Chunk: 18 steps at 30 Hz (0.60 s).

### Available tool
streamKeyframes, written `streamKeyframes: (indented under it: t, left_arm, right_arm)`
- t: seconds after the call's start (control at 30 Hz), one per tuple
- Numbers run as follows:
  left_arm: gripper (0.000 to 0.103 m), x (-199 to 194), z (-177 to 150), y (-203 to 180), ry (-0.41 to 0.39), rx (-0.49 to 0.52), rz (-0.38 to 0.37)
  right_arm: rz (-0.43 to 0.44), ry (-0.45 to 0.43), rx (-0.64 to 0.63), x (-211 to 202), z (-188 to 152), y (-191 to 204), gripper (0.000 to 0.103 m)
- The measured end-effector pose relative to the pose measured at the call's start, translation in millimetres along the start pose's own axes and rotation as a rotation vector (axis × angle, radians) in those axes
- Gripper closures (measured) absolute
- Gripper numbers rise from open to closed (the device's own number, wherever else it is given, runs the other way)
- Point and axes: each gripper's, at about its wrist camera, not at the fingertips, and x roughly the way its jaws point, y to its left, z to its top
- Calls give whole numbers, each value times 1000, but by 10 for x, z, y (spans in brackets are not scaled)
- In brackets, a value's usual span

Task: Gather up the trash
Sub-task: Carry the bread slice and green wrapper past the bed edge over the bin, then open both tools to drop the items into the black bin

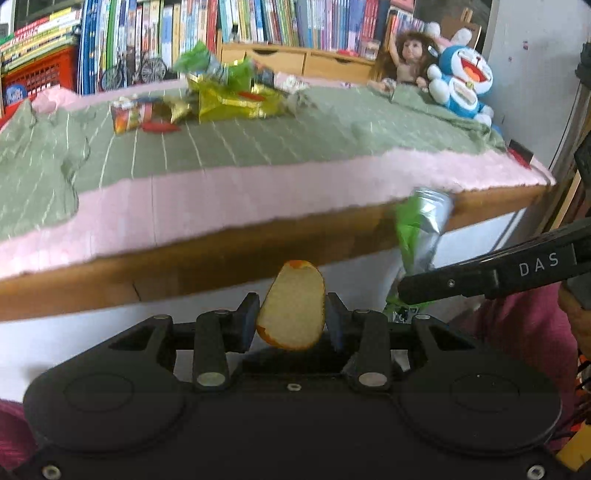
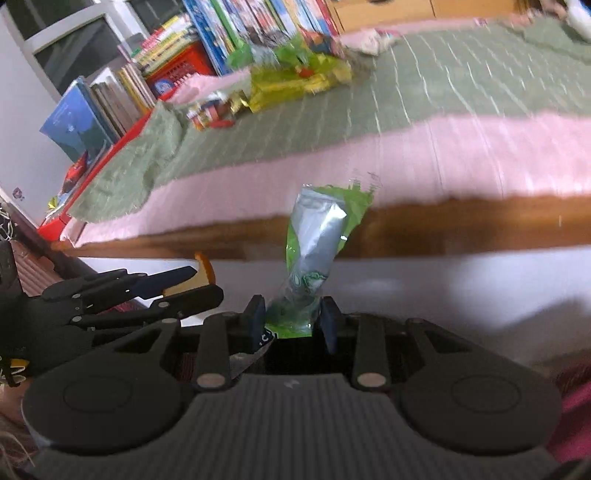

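Fingers of the left gripper (image 1: pixel 291 314) stand partly closed, pinching a cut apple slice (image 1: pixel 293 306) by its flat faces so it stands clear of the pads. Just beside it, the right gripper (image 2: pixel 291 319) is likewise part-closed on the bottom of a green-and-silver snack wrapper (image 2: pixel 316 251), which sticks upward; gripping the crumpled end likely keeps it from slipping. Both pieces hang on the near side of the wooden bed edge (image 1: pixel 221 258), off the bed, presumably bound for a bin not in view. Beyond that edge, more wrappers (image 1: pixel 229 96) and a small carton (image 1: pixel 129 116) lie on the green blanket (image 1: pixel 258 144), uncollected. Farthest from the edge sit a Doraemon plush (image 1: pixel 461 83) and bookshelves (image 1: pixel 258 22).
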Motion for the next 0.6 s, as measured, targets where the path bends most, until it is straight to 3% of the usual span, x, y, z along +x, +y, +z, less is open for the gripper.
streamKeyframes:
  t: [0.43,0.6]
  left_arm:
    - [66,411,-278,46,148,-25,-2]
    - [66,487,-315,36,168,-7,0]
  right_arm:
    - [-97,137,125,449,-252,-321,66]
    - [-106,167,142,562,-305,-366,65]
